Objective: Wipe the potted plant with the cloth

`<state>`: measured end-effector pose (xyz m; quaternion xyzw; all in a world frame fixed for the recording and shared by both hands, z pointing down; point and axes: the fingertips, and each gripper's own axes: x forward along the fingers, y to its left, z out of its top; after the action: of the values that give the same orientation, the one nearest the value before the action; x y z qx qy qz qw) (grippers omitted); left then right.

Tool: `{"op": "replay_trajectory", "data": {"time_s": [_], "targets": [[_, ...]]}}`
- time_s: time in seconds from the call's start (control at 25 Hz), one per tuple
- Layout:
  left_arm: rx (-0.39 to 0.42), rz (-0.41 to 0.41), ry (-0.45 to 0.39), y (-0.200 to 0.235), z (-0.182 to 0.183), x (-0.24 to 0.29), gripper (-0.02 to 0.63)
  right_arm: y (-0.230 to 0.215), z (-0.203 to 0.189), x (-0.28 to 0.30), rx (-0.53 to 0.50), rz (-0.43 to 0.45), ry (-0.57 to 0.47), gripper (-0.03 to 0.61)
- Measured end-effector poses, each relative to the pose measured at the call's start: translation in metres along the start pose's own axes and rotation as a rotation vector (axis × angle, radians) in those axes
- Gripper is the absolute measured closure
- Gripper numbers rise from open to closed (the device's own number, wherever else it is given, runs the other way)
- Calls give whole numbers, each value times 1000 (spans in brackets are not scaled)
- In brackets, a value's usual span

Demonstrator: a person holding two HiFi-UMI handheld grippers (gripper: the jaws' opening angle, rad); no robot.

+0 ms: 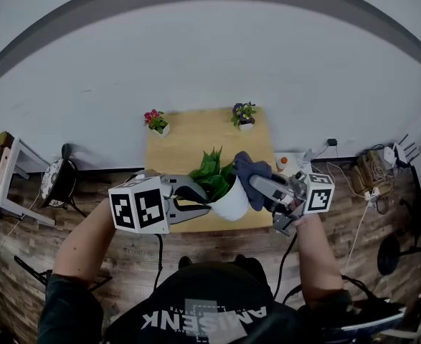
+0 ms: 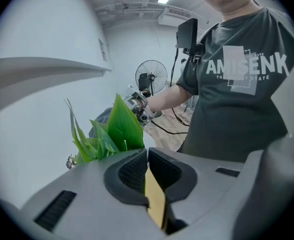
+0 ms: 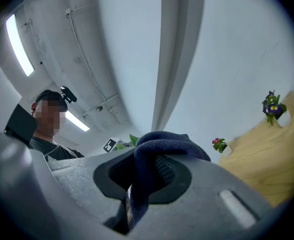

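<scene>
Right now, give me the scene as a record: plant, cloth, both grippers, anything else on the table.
potted plant: white pot, green leaves, tilted, over the near edge of the table
cloth: dark blue, bunched, up against the leaves on the right
left gripper: jaws nearly together, apparently clamped on the pot's rim
right gripper: shut on the cloth
table surface: light wood
other items: pink-flowered pot at back left corner; purple-flowered pot at back right corner
</scene>
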<state>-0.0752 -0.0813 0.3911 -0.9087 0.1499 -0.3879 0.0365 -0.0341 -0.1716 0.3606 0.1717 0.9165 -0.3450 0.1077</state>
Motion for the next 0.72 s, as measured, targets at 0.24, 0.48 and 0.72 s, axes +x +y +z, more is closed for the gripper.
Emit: {"op": "replay_trajectory", "data": {"time_s": [0.24, 0.48, 0.72], "targets": [[-133, -13, -66, 8, 3, 5, 598, 1, 0, -1, -75, -105, -14, 534], [-280, -15, -107, 17, -3, 10, 598, 4, -5, 1, -142, -191, -29, 534], [-347, 11, -110, 23, -3, 17, 598, 9, -12, 2, -221, -258, -29, 534]]}}
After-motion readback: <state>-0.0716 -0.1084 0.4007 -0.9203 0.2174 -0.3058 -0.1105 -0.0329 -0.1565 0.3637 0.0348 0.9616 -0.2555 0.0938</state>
